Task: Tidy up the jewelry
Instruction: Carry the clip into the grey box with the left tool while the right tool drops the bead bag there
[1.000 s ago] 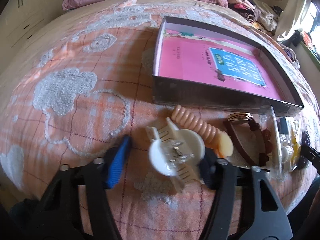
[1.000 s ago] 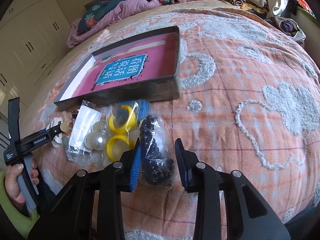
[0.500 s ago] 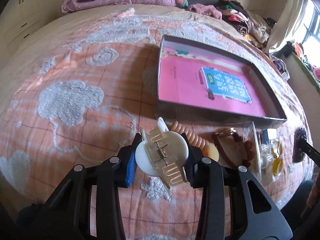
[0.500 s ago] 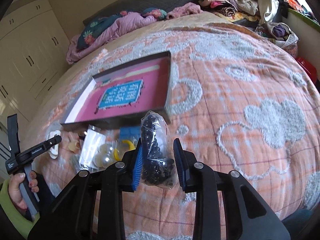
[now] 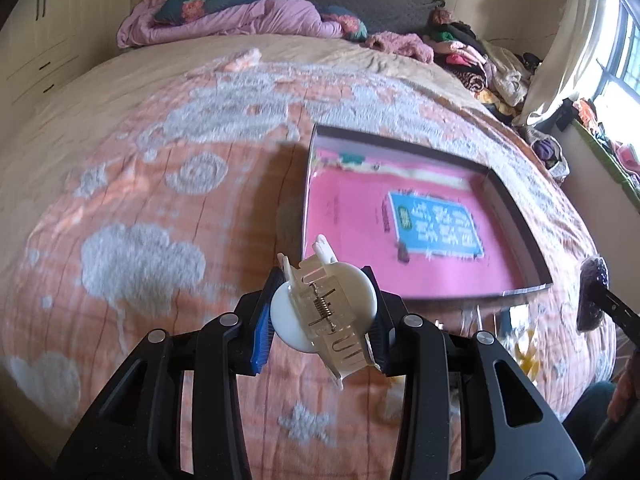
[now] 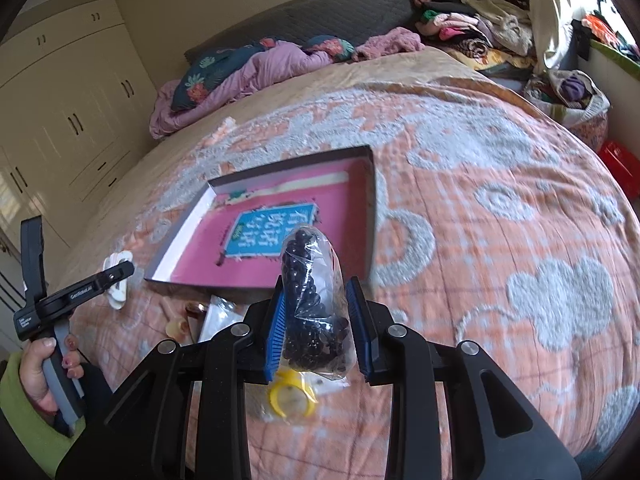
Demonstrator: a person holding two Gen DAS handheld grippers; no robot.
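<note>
My left gripper [image 5: 320, 312] is shut on a white hair claw clip [image 5: 324, 316], held above the orange bedspread. My right gripper [image 6: 318, 320] is shut on a clear bag of black beads [image 6: 314, 308], also lifted off the bed. A shallow dark box [image 5: 516, 216] with a pink lining and a blue label lies ahead of both; its near wall [image 6: 256, 284] shows in the right wrist view. That view also shows the left gripper [image 6: 120, 274] with the clip, held by a hand [image 6: 40, 364] in a green sleeve. The bead bag [image 5: 592, 300] appears at the right edge of the left wrist view.
Below the box lie yellow rings in a bag [image 6: 290, 398], a clear packet [image 6: 218, 316] and a peach hair tie [image 6: 176, 326]. Pink bedding and pillows [image 5: 240, 16] are heaped at the headboard, with clothes [image 5: 480, 60] piled at the far right. White cupboards [image 6: 72, 120] line the left wall.
Both grippers rose from the bed: the left closed on the white claw clip and lifted it, and the right lifted the bead bag away from the other packets.
</note>
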